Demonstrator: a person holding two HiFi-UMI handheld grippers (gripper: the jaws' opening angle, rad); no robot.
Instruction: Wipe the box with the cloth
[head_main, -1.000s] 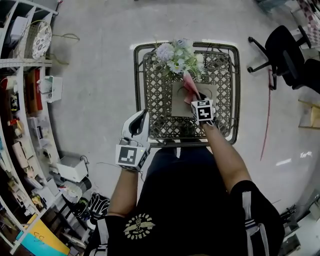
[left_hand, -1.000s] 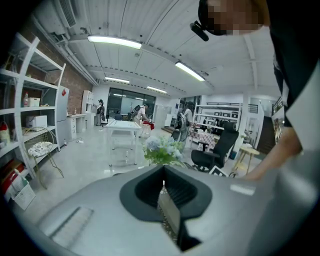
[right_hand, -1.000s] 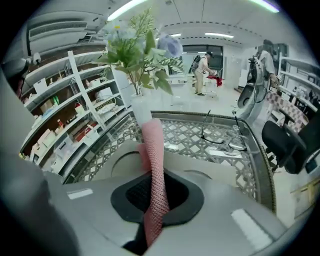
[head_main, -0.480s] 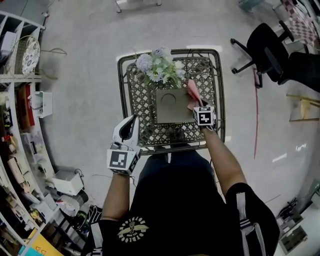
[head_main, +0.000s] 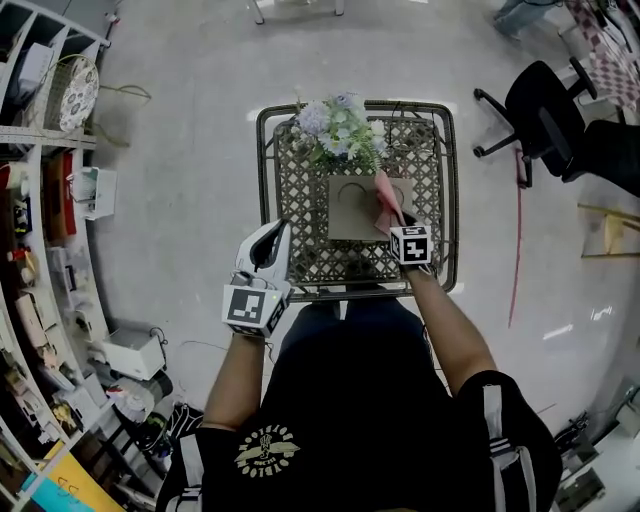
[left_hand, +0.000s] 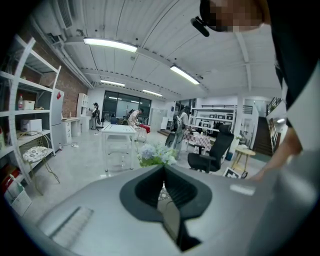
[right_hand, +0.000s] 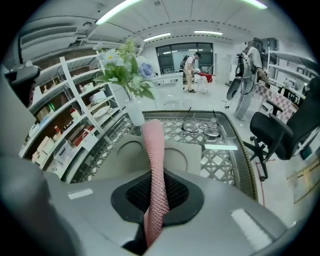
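1. The box (head_main: 350, 210) lies flat on the lattice bench (head_main: 447, 190).
2. The right tongs (head_main: 397, 222) are closed on the pink cloth (head_main: 384, 198), which lies over the box's right edge.
3. The left tongs (head_main: 272, 245), closed and empty, hang left of the box.

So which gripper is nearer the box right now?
Right. The right gripper, shut on the pink cloth, is at the box's near right corner, the cloth lying over that edge. The left gripper is by the table's near left corner, apart from the box.
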